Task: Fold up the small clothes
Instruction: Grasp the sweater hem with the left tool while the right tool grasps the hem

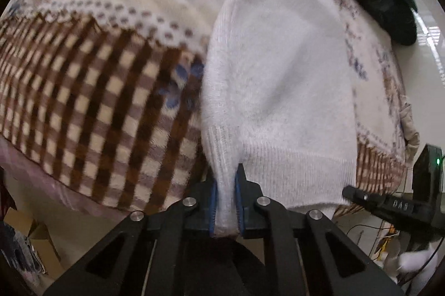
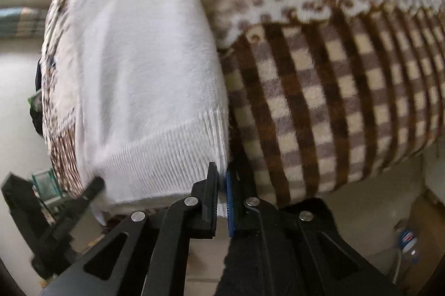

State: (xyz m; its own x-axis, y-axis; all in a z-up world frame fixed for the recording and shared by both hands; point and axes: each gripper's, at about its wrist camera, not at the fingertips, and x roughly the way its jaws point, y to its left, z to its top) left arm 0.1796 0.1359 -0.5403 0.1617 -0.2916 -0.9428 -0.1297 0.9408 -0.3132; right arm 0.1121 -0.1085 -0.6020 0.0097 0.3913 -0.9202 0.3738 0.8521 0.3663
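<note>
The left gripper [image 1: 225,191] pinches the white sweater's [image 1: 278,73] ribbed hem. The right gripper [image 2: 221,191] pinches its other corner, over the checked blanket [image 2: 319,101]

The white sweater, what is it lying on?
The white sweater lies on a checked and flowered blanket. Whatever lies beneath the sweater's middle is covered.

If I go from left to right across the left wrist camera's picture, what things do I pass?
Brown checked blanket → white knitted sweater, its ribbed hem pinched by the left gripper → the black right gripper poking in at the right edge.
</note>
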